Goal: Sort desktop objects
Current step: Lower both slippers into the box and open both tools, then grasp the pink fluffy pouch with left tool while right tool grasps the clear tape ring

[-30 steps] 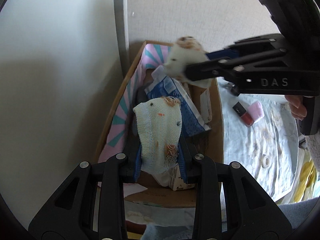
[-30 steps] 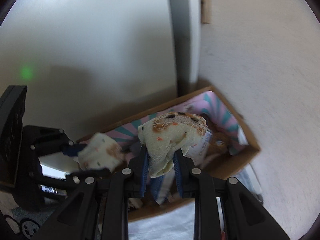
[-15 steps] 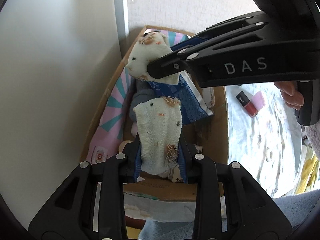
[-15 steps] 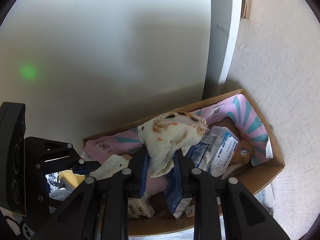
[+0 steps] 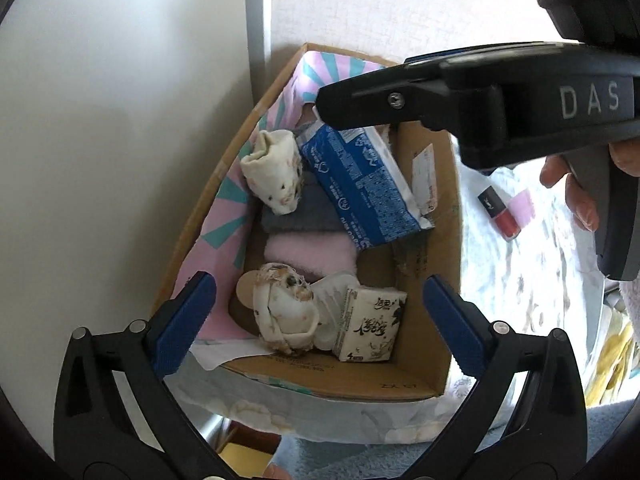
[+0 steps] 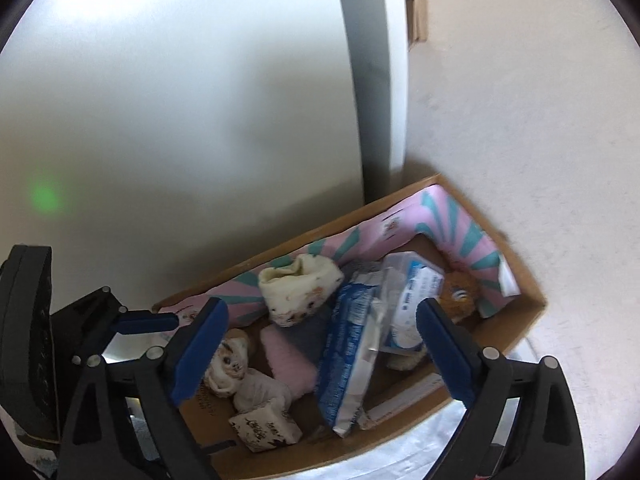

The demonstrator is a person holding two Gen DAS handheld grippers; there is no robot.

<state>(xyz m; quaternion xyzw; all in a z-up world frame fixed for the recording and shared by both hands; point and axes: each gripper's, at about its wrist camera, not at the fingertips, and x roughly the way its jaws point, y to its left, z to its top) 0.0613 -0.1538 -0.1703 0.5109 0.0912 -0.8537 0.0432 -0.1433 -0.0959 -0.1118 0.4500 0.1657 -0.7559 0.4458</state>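
While both socks lie in box, L gripper gapes; R gripper too.

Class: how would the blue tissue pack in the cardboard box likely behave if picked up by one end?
The blue tissue pack looks soft-wrapped with crinkled film, so it would probably sag and feel light. Its glossy wrapper may slip. It lies propped on other items, so pushing could slide it.

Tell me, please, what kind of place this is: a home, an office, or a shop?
Most likely a home, perhaps a bedroom corner. A cardboard box against the wall holds rolled socks and tissue packs, a nail polish bottle lies beside it, and everything rests on a printed cloth.
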